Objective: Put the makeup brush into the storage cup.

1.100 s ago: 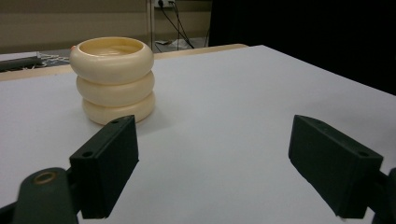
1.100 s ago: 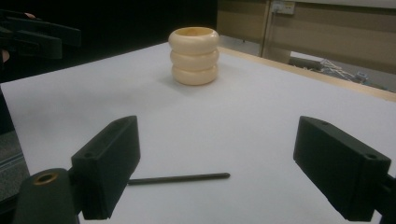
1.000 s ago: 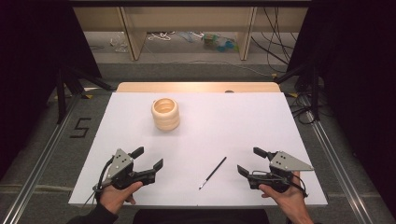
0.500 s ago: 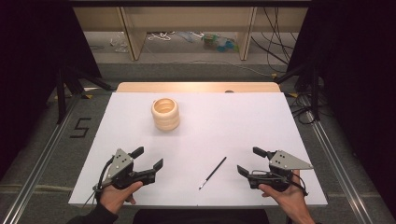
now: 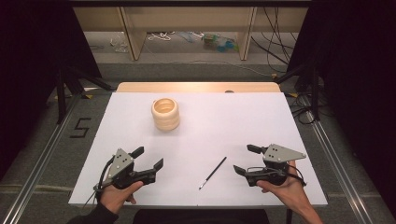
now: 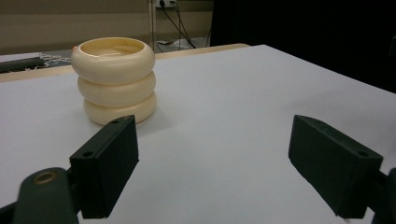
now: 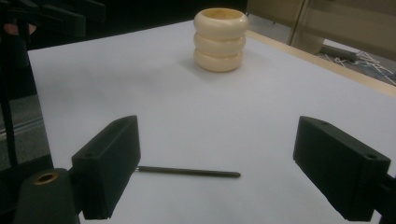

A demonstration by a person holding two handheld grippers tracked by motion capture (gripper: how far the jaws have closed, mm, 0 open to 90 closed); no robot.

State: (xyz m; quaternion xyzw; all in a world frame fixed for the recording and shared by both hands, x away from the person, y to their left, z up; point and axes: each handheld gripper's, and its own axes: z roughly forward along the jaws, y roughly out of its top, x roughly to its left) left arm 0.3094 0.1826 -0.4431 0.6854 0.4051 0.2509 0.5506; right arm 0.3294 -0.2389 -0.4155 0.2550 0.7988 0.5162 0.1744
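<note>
A cream ribbed cup (image 5: 165, 114) made of three stacked rings stands upright on the white table (image 5: 233, 121), left of centre toward the back. A thin black pen (image 5: 213, 172) lies near the front edge. My left gripper (image 5: 148, 157) rests at the front left, open and empty; its view looks at the cup (image 6: 116, 79) ahead between the jaws. My right gripper (image 5: 246, 159) sits at the front right, open and empty, just right of the pen (image 7: 187, 171), with the cup (image 7: 220, 39) farther off.
A wooden strip (image 5: 196, 87) runs along the table's far edge. Beyond it stand shelf legs and cables on the floor (image 5: 187, 46). Metal rails (image 5: 42, 158) flank the table. The other gripper (image 7: 51, 18) appears at the upper left of the right gripper view.
</note>
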